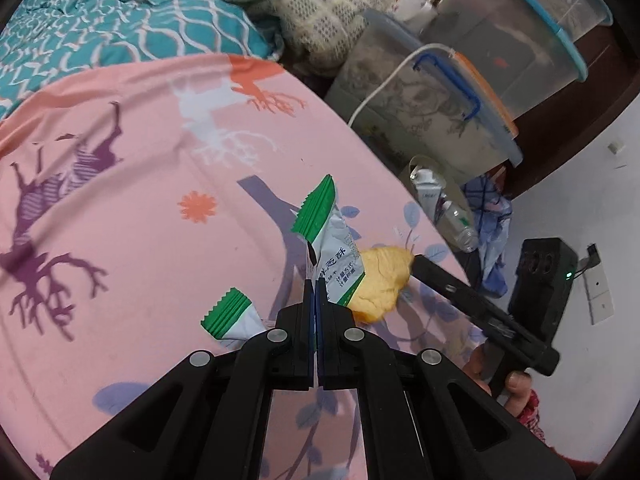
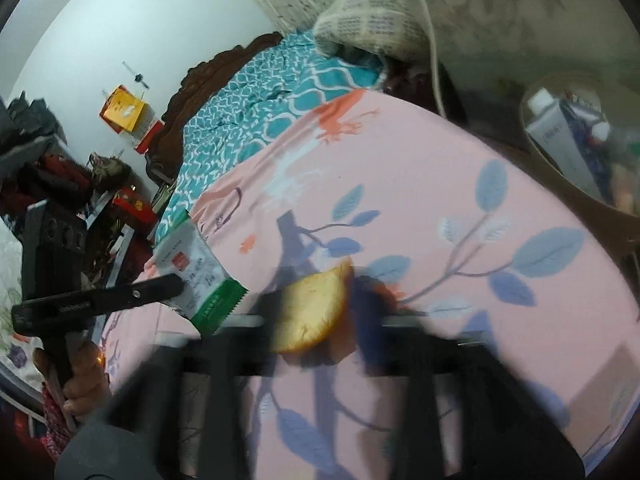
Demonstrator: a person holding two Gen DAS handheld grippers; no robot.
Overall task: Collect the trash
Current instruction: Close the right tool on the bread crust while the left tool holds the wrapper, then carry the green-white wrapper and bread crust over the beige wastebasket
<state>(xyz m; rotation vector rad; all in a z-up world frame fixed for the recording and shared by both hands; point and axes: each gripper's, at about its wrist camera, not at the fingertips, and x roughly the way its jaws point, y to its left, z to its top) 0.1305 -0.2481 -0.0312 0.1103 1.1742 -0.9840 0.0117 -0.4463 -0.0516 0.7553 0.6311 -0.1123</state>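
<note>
My left gripper (image 1: 315, 284) is shut on a green and white snack wrapper (image 1: 334, 240) and holds it above the pink bedsheet (image 1: 140, 208); the wrapper also shows in the right wrist view (image 2: 200, 276). A yellow piece of peel or bread (image 1: 382, 284) sits at the tip of my right gripper (image 1: 416, 260). In the right wrist view the yellow piece (image 2: 312, 312) lies between the blurred fingers of the right gripper (image 2: 312, 320), which look closed on it. A second green and white wrapper (image 1: 232, 316) lies on the sheet by the left gripper.
A round bin (image 1: 440, 200) holding a tube and a bottle stands beside the bed, seen also in the right wrist view (image 2: 580, 152). Plastic storage boxes (image 1: 460, 92), a white cable (image 1: 380, 88), a teal quilt (image 1: 100, 20) and a knitted blanket (image 1: 320, 4) lie beyond.
</note>
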